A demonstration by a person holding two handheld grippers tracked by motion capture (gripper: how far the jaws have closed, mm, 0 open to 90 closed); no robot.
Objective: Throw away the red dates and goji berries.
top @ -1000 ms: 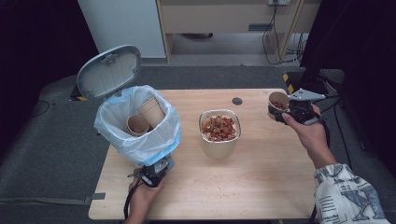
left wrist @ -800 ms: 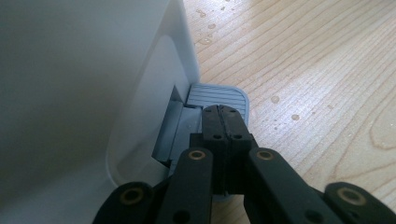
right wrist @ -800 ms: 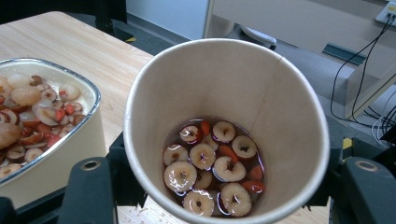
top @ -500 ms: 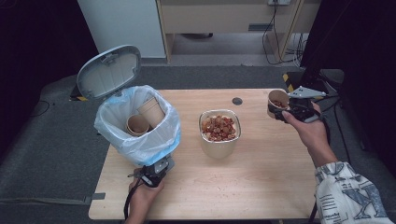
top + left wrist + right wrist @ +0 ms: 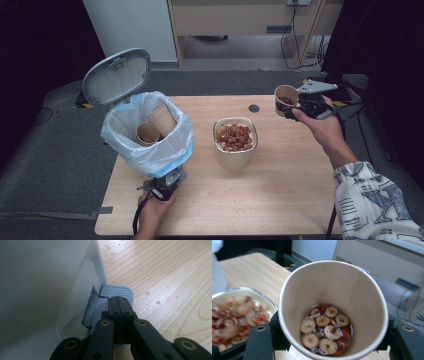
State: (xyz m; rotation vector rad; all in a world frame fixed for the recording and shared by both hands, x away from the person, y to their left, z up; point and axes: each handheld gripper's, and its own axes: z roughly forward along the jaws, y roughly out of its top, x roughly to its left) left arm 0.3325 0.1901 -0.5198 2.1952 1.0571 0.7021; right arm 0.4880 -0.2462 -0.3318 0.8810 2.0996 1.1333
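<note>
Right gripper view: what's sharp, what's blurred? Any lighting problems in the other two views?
Right gripper view: paper cup and its slices sharp; metal container beside it smeared. Left gripper view: bin wall dim and featureless, pedal and droplets on the table crisp. High view: room edges dark, tabletop evenly lit.

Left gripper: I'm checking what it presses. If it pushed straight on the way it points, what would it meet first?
The left gripper, jaws shut, already rests on the grey pedal; beyond it, probably the white bin.

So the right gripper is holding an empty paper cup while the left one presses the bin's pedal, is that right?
Not quite: the paper cup in the right gripper is not empty; the right gripper view shows sliced fruit in liquid at its bottom. The left gripper does press the bin's pedal.
</note>
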